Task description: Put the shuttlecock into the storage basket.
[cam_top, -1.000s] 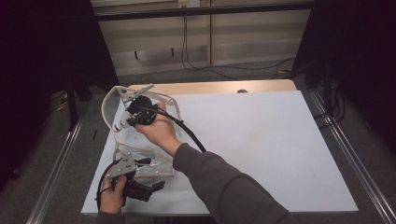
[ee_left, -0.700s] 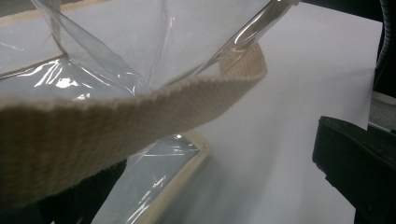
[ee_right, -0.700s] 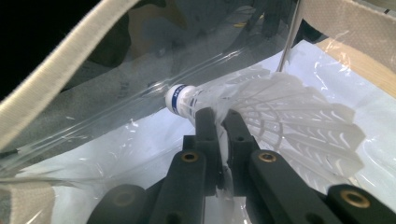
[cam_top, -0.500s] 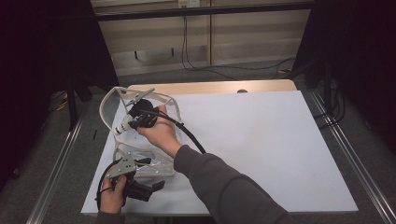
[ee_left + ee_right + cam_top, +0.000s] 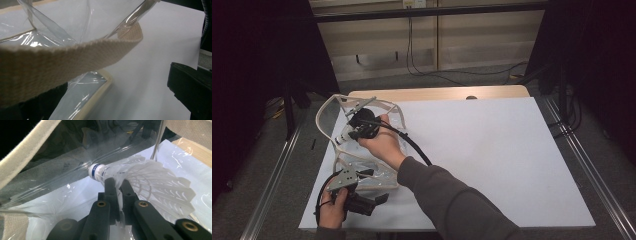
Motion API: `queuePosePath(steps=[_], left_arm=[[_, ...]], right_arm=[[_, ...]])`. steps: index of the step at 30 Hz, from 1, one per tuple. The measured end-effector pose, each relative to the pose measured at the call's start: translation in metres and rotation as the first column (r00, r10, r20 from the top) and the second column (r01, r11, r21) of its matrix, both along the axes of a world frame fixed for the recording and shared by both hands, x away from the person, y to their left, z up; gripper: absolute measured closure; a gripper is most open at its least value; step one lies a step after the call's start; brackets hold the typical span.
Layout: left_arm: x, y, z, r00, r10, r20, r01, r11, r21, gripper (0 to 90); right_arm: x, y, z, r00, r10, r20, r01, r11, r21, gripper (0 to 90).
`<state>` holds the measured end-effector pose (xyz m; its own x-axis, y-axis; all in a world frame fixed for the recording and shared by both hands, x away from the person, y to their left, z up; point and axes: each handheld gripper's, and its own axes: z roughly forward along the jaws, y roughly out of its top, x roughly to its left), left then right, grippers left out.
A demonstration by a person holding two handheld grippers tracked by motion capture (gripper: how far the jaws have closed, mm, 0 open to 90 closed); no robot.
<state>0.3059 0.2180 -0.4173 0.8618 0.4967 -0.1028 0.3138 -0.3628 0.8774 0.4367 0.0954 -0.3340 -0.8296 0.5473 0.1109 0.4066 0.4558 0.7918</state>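
Right gripper view shows the shuttlecock [image 5: 140, 178] up close: a white feathered skirt with a blue band at its cork, pinched at the neck between the black jaws of the right gripper [image 5: 119, 185], which are clenched on it. It sits at the mouth of a clear plastic bag [image 5: 62, 177] with cream webbing trim, the cork end pointing in toward the bag's inside.

From the high view, the shuttlecock [image 5: 343, 138] is at the far left of the white table [image 5: 492, 150], and compared with a second ago it has barely shifted; the right gripper [image 5: 354, 134] has crept only a little toward the left, with its grip unchanged. I judge that the insertion is slow and careful rather than stalled, and that the shuttlecock is partly in, not yet let go.

Nearer to the person, the left gripper [image 5: 379, 199] sits at the near left edge of the table by the bottom of the bag [image 5: 372, 172], in the same spot as before. In the left gripper view a cream strap [image 5: 62, 60] runs across just in front of the camera and hides the jaws' tips, so I cannot tell whether that gripper is holding the bag or merely resting by it.

The bag's mouth stands open, its handle loop [image 5: 324, 112] arching at the far left. Dark floor and metal rails [image 5: 272, 175] flank the table.
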Motion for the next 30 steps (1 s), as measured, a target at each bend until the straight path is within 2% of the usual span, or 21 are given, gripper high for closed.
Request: queuePosePath(steps=[30], left_arm=[[0.0, 0.001, 0.0, 1.0, -0.007, 0.006, 0.007, 0.9999, 0.008, 3.1]], right_arm=[[0.008, -0.002, -0.017, 1.0, -0.006, -0.006, 0.006, 0.999, -0.043, 86.8]])
